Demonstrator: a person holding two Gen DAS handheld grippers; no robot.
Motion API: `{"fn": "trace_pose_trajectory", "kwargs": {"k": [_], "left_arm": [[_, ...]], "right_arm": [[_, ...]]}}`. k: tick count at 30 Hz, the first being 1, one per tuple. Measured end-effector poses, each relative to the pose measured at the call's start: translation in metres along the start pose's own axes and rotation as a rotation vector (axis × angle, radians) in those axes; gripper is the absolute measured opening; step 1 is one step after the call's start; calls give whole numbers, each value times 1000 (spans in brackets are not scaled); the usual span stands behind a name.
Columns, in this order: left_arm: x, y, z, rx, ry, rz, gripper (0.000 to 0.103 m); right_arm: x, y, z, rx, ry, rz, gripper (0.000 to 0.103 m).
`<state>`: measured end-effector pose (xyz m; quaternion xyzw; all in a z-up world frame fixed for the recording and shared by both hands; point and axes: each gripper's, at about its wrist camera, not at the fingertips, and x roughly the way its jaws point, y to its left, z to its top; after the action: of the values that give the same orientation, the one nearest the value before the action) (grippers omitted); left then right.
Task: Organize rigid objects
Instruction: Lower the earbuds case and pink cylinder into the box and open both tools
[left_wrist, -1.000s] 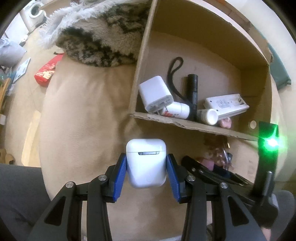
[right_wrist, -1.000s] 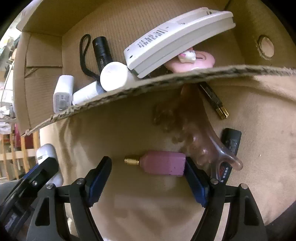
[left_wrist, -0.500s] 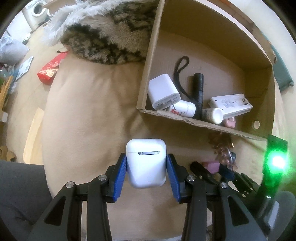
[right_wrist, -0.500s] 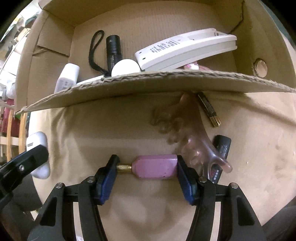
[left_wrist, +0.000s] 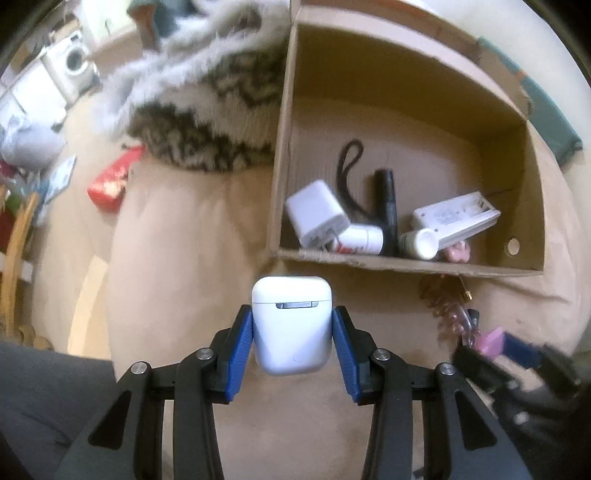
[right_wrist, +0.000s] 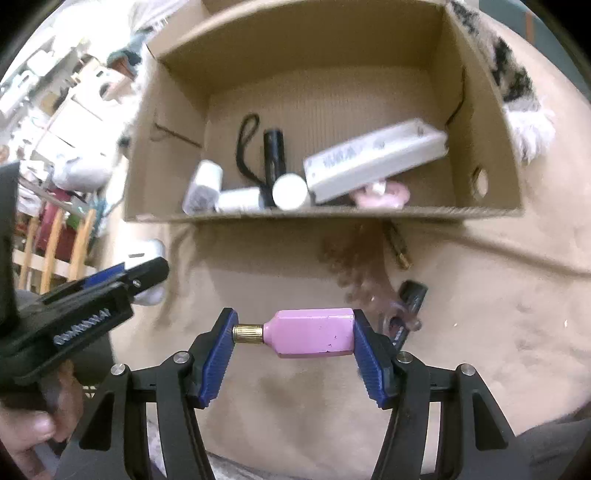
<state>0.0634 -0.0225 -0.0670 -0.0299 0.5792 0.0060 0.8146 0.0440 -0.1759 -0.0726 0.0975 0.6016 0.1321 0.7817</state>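
The left claw (left_wrist: 293, 334) is clenched on a white, rounded plastic earbud case (left_wrist: 291, 323), its blue ribbed pads pressing the case's two flat sides with the hinge strip facing up; gripping across the broad faces likely keeps the smooth shell from slipping. The right claw (right_wrist: 293, 339) grasps a pink faceted plastic piece with a brass knurled tip (right_wrist: 308, 332) end to end, one pad on the brass tip and the other on the flat base, so the piece lies crosswise between the fingers. Both loads hang above the surface, just short of the near wall of the open brown cardboard box (right_wrist: 325, 214), which seems to be the place for them.

The box already holds a white charger block (left_wrist: 317, 214), a black flashlight with a wrist loop (left_wrist: 386, 195), two white cylindrical bottles and a long white plastic unit (right_wrist: 373, 158), all crowded toward the near wall. A translucent brownish comb-like item (right_wrist: 360, 266) and two small dark objects lie outside, near the box; blur makes them hard to identify.

Everything rests on a soft tan cushioned surface (left_wrist: 177, 240), probably a bed or sofa, with a furry black-and-white blanket (left_wrist: 199, 122) behind. The room beyond is cluttered; a washing machine (left_wrist: 72, 62) shows far left.
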Motion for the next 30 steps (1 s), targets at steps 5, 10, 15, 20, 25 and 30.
{"fn": "trace_pose_trajectory", "kwargs": {"k": [5,10,15,20,25,30], "left_arm": [[-15,6,6,-5,-33,-19,39],[-33,-2,20,30,-76,-25,39],[-48,-6,44,46,-139,-43,39],[-41,-11,71,48,-152,-51,39],[-35,-25,92,87,-176,-48,39],[-19,-35,105,119,-189,-48,39]], "right_arm": [[-28,-19,13,-11,-73,43,65],[-42,-32,33,-35,-137,32,65],[-54,-50,54,-17,-175,38,65],[-57,-60,78,6,-203,49,65],[-49,-59,103,-20,-216,17,65],[-39,-58,120,-43,-234,3,65]]}}
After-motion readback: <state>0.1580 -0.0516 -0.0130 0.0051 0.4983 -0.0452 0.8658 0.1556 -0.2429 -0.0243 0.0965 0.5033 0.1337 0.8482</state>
